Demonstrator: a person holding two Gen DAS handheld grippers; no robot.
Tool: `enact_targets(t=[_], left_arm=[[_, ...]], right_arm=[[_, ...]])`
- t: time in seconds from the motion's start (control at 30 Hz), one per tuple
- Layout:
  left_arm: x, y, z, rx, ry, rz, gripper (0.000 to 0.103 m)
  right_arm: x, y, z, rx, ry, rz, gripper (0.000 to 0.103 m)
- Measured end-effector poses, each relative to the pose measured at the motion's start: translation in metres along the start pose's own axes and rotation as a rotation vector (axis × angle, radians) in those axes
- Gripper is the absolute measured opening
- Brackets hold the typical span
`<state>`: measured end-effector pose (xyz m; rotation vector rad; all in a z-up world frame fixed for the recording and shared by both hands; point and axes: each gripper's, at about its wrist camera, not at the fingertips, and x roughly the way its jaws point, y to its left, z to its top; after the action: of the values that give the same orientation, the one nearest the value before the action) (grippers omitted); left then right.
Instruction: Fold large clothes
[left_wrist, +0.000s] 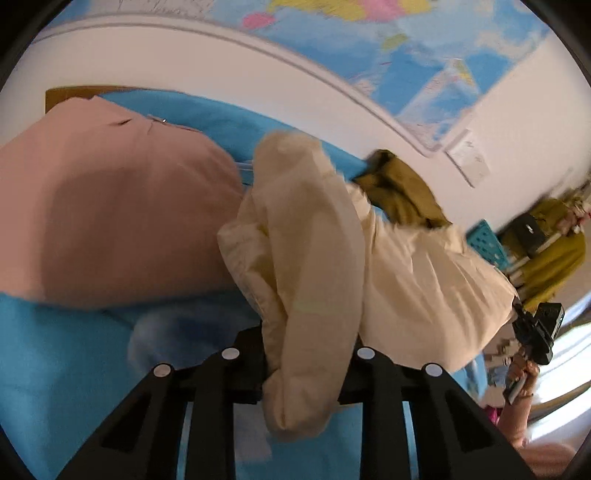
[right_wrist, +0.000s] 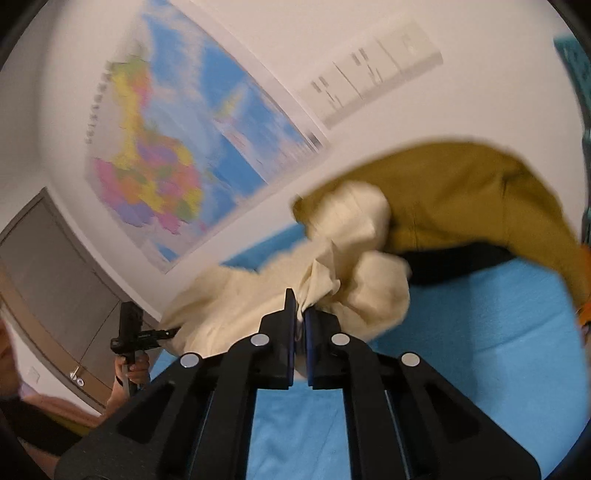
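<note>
- My left gripper (left_wrist: 301, 373) has its jaws closed on a thick, padded fold of a cream garment (left_wrist: 424, 280), most likely a sleeve or cuff, which bulges out between and below them.
- My right gripper (right_wrist: 300, 314) has its jaws nearly together, pinching a gathered tuft of the same cream garment (right_wrist: 236, 299) right at the tips.
- I judge that I hold two separate points so the cloth can be lifted and stretched out between both hands before it is laid flat for folding.
- The cream garment hangs bunched and rumpled between the two grippers, lifted partly off a bed covered in a bright blue sheet (left_wrist: 44, 350).
- It looks soft, pale and puffy, with loose creases and no neat edge yet, so I judge the folding has hardly begun.
- A pink garment (left_wrist: 110, 221) lies spread on the sheet to the left of it in the left wrist view.
- A mustard garment (right_wrist: 461, 195) lies just behind the cream one, touching it.
- A coloured wall map (right_wrist: 177, 155) hangs on the white wall behind the bed.
- Both views are blurred, so fine detail of the cloth is unclear.
</note>
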<state>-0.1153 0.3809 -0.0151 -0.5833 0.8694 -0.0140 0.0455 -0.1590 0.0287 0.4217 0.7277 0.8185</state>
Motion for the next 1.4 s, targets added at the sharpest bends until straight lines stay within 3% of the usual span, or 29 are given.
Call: enact_targets(t=[0.1,0.17,0.2,0.27,0.33,0.37,0.43,0.53,0.57,0.6,0.67,0.73,0.8,0.87,0.93,1.0,1.03,1.13,1.23,1.4], left_arm=[[0.005,0.012,-0.021,-0.025,0.049,0.000,0.026],[0.022,0.028,-0.036,-0.058,0.106,0.027,0.035],[0.026,0.033,-0.040,-0.074,0.112,0.028,0.038],[0.022,0.032,-0.042,-0.069,0.082,0.041,0.047],[0.017,0.019,-0.040,-0.005,0.060,0.121,0.053],[0.014,0.009,-0.037,0.037,0.043,0.160,0.055],[0.013,-0.010,-0.033,0.115,0.022,0.200,0.059],[0.023,-0.013,-0.027,0.112,0.036,0.221,0.060],[0.028,-0.011,-0.025,0.105,0.044,0.230,0.056],[0.033,-0.006,-0.024,0.091,0.056,0.233,0.055],[0.035,0.005,-0.026,0.069,0.064,0.216,0.050],[0.036,0.005,-0.027,0.065,0.060,0.209,0.049],[0.039,0.006,-0.028,0.067,0.058,0.210,0.049],[0.040,0.006,-0.029,0.060,0.056,0.214,0.049],[0.040,0.006,-0.028,0.049,0.056,0.207,0.050],[0.037,0.007,-0.030,0.042,0.052,0.210,0.051],[0.035,0.005,-0.031,0.048,0.042,0.223,0.051],[0.025,-0.008,-0.034,0.093,-0.001,0.279,0.053],[0.008,-0.027,-0.032,0.164,-0.086,0.316,0.054],[0.001,-0.053,-0.030,0.276,-0.159,0.285,0.056]], right_arm=[[-0.004,-0.022,-0.029,0.041,0.119,-0.077,0.008],[0.004,-0.048,-0.051,0.101,0.214,-0.158,0.018],[0.002,-0.060,-0.059,0.142,0.215,-0.197,0.026],[-0.009,-0.066,-0.056,0.182,0.146,-0.169,0.037],[-0.013,-0.063,-0.046,0.184,0.091,-0.109,0.065],[-0.009,-0.058,-0.040,0.154,0.085,-0.105,0.072],[0.009,-0.056,-0.034,0.141,0.127,-0.112,0.066],[0.048,-0.066,-0.035,0.201,0.234,-0.106,0.041],[0.055,-0.070,-0.038,0.208,0.260,-0.096,0.028],[0.050,-0.075,-0.044,0.206,0.266,-0.089,0.006],[0.043,-0.067,-0.034,0.133,0.226,-0.144,0.002],[0.018,-0.071,-0.014,0.168,0.102,-0.092,0.002],[0.013,-0.072,-0.007,0.168,0.054,-0.084,0.002],[0.033,-0.073,-0.015,0.137,0.136,-0.183,0.002],[0.047,-0.091,-0.028,0.204,0.208,-0.195,0.004],[0.041,-0.104,-0.033,0.254,0.186,-0.261,0.014],[0.035,-0.101,-0.032,0.247,0.163,-0.265,0.014],[0.013,-0.069,-0.024,0.150,0.072,-0.293,0.018],[0.009,-0.017,-0.017,-0.007,0.027,-0.255,0.044],[0.066,0.052,-0.026,-0.223,0.127,-0.130,0.046]])
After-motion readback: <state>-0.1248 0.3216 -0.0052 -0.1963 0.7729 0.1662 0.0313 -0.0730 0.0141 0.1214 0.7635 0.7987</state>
